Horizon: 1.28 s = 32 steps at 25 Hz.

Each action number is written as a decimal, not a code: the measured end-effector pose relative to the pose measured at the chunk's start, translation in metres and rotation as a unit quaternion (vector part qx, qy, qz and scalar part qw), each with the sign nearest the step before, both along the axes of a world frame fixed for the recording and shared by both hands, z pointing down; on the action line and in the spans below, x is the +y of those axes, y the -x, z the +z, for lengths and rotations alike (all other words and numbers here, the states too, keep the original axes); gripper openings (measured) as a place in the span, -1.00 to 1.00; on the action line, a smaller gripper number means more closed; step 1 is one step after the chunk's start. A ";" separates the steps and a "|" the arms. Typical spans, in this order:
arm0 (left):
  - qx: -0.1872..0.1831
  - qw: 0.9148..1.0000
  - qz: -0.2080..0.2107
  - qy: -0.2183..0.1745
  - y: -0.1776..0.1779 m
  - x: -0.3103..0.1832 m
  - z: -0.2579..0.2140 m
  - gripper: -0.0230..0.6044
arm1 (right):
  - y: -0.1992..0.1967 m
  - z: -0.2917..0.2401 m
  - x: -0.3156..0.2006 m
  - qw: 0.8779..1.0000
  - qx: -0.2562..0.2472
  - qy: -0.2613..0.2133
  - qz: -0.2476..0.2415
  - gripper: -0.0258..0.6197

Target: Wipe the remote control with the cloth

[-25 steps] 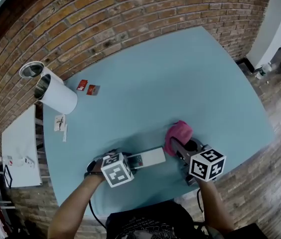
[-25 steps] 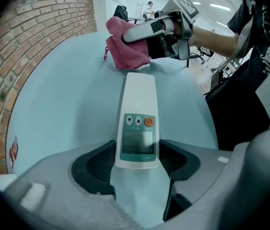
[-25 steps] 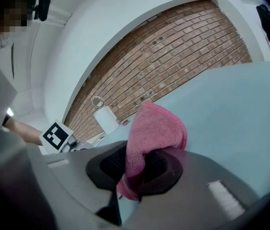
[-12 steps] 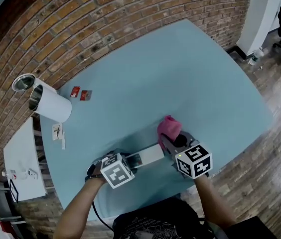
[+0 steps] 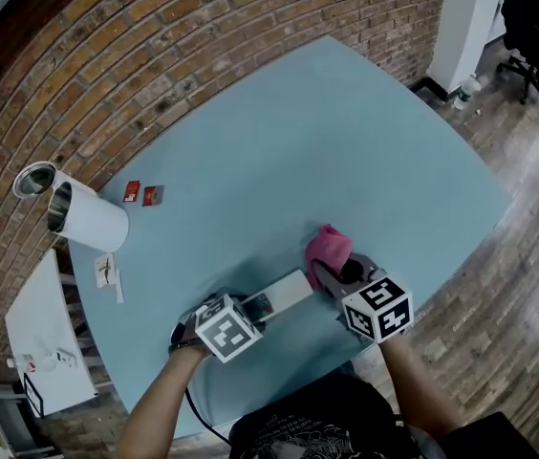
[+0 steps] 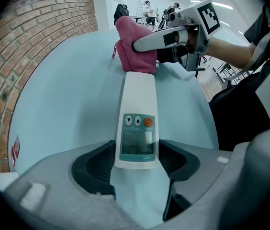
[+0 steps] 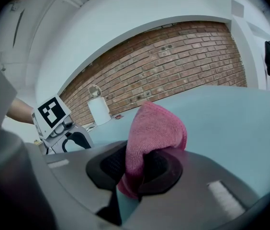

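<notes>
A white remote control (image 5: 285, 295) with a small screen and an orange button lies on the light blue table (image 5: 346, 151). My left gripper (image 5: 247, 312) points down and is shut on its screen end (image 6: 137, 143), one pad against each side. My right gripper (image 5: 333, 272) is shut on a folded pink cloth (image 5: 327, 245), which sticks up between the pads (image 7: 154, 133). In the left gripper view the cloth (image 6: 134, 49) rests at the remote's far end, with the right gripper's fingers (image 6: 154, 40) just above it.
Two white cylinders (image 5: 83, 218) with metal rims lie at the table's far left, beside small red packets (image 5: 143, 194) and paper slips (image 5: 107, 273). A white side table (image 5: 45, 352) stands left of the table. The table's near edge runs just below both grippers.
The right gripper has shifted a little left with the cloth, closer to the remote's far end, and rolled slightly. The left gripper and remote have stayed put.
</notes>
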<state>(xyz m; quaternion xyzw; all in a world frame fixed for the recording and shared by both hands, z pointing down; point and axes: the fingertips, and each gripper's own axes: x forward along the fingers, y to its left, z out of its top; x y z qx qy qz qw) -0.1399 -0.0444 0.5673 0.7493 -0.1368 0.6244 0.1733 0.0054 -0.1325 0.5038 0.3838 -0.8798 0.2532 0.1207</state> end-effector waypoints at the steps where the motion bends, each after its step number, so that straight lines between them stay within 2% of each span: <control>1: 0.003 1.000 -0.002 -0.002 0.000 0.000 0.000 -0.02 | -0.001 0.000 0.002 1.000 0.001 0.000 0.003 -0.73; 17: 0.017 1.000 0.003 -0.005 -0.003 -0.002 -0.001 -0.03 | -0.005 0.001 0.038 0.998 0.018 0.007 0.059 -0.73; 32: 0.028 1.000 0.005 -0.010 -0.005 -0.001 -0.002 -0.03 | 0.029 -0.002 0.070 0.997 0.006 0.010 0.073 -0.73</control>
